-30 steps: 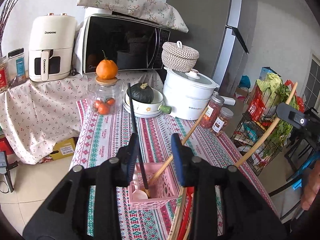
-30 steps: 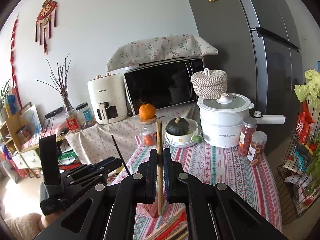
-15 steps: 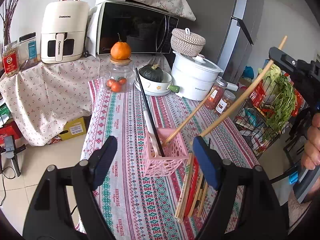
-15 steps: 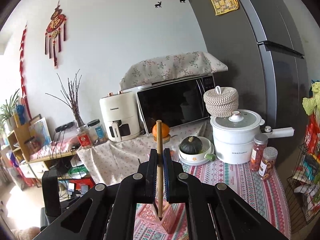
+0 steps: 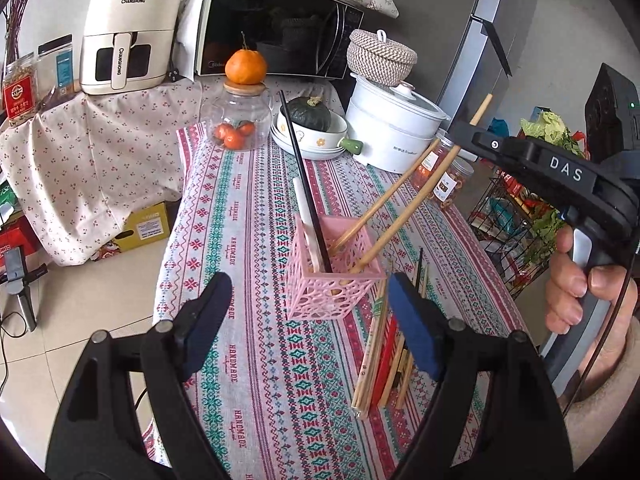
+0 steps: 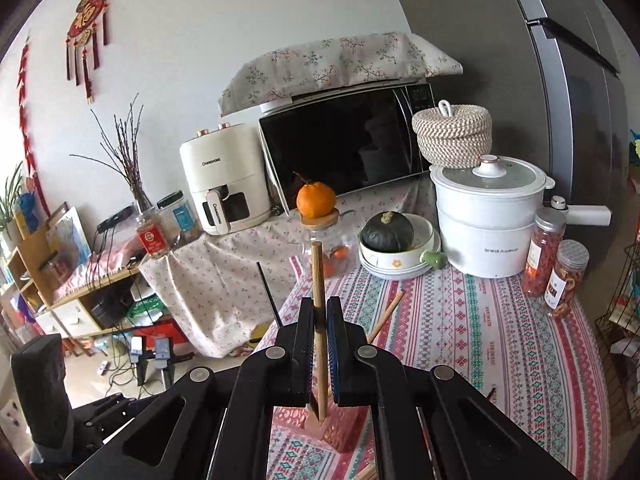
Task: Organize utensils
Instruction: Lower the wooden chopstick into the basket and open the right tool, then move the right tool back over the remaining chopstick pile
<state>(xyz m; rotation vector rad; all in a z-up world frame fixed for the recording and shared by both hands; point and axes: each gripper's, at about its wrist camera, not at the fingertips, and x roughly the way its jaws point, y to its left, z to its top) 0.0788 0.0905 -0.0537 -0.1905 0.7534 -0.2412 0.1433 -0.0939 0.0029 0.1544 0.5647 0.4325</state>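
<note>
A pink lattice basket [image 5: 334,276] stands on the striped tablecloth, holding a black chopstick [image 5: 302,184], a white spoon [image 5: 304,208] and a leaning wooden chopstick [image 5: 384,204]. My left gripper [image 5: 308,284] hovers just before the basket. Its jaws are opening, with only the basket's near corner in the wide gap and no pad touching it. My right gripper [image 6: 320,308] is shut on a second wooden chopstick [image 6: 317,272], whose lower tip reaches into the basket [image 6: 336,432]. A loose bundle of wooden and red chopsticks [image 5: 380,352] lies on the cloth right of the basket.
At the table's far end stand a glass jar [image 5: 240,120] topped by an orange, stacked bowls with a green squash [image 5: 310,128], a white pot [image 5: 394,132] and two snack jars [image 5: 444,180]. A wire rack [image 5: 504,216] stands off the right edge, floor on the left.
My left jaws have spread wide and drawn back from the basket, leaving the black chopstick standing in it. The right gripper has come down, lowering its wooden chopstick's tip into the basket.
</note>
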